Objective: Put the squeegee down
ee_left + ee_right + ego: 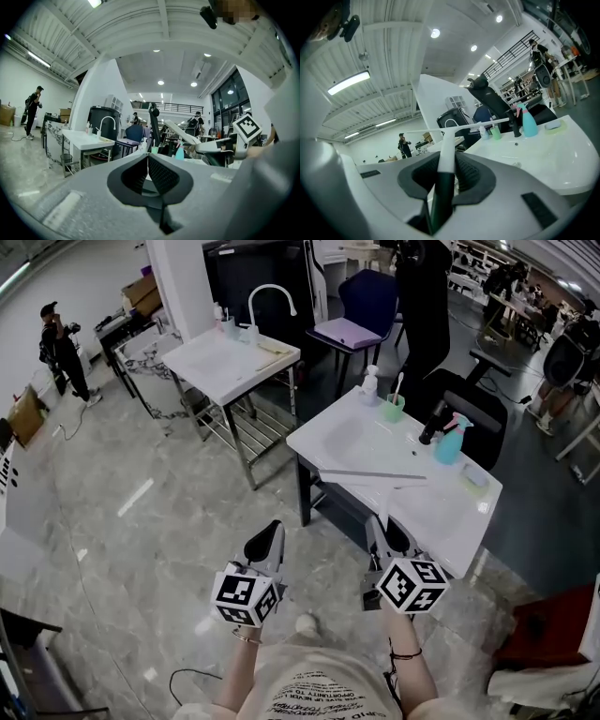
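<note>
Right tongs [446, 165] clamped the white, dark-handled squeegee [443, 139] above the white counter [543, 154], seemingly for release; left tongs [147, 163] closed, empty.

bright ceiling lights, perhaps fisheye-warped edges

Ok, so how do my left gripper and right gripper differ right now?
The right gripper is clamped on the squeegee by its handle; the left gripper holds nothing. The left gripper's jaws meet pad to pad, while the right gripper's are parted by the handle. In the head view the left gripper is over the floor, the right gripper by the white sink counter. Both point forward, side by side.
</note>
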### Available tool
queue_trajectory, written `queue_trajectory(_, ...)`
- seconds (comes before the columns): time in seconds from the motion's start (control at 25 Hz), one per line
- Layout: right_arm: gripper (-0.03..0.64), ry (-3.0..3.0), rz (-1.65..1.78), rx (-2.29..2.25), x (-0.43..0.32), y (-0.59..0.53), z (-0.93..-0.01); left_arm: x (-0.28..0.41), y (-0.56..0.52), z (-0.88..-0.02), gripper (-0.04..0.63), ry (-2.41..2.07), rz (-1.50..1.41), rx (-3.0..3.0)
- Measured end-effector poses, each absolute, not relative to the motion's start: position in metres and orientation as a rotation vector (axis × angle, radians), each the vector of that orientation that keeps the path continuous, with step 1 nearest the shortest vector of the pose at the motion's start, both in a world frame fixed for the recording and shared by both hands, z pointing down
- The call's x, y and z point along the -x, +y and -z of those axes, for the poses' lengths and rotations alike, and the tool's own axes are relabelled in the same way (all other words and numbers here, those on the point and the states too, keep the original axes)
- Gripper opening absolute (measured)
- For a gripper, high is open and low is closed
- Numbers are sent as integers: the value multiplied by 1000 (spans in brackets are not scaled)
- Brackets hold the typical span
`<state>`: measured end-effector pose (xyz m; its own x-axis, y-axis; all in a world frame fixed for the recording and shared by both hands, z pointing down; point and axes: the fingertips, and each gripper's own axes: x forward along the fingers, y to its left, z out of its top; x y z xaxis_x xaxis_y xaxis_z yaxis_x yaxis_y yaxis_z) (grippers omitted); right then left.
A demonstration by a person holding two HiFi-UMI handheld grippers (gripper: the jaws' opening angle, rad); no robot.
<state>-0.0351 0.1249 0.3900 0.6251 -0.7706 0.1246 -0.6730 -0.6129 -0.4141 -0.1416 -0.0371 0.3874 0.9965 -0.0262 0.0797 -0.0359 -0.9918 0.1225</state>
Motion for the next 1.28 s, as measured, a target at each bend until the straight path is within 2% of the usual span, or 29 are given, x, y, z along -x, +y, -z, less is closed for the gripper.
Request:
queue_trajectory(0.84, 88, 1107, 448, 2512, -31, 60, -407, 71, -100, -401, 23, 17, -133, -3008)
queue_trajectory(1.28, 89, 1061, 511, 2504, -89, 21, -422, 24, -146, -408, 23, -38, -167, -3002)
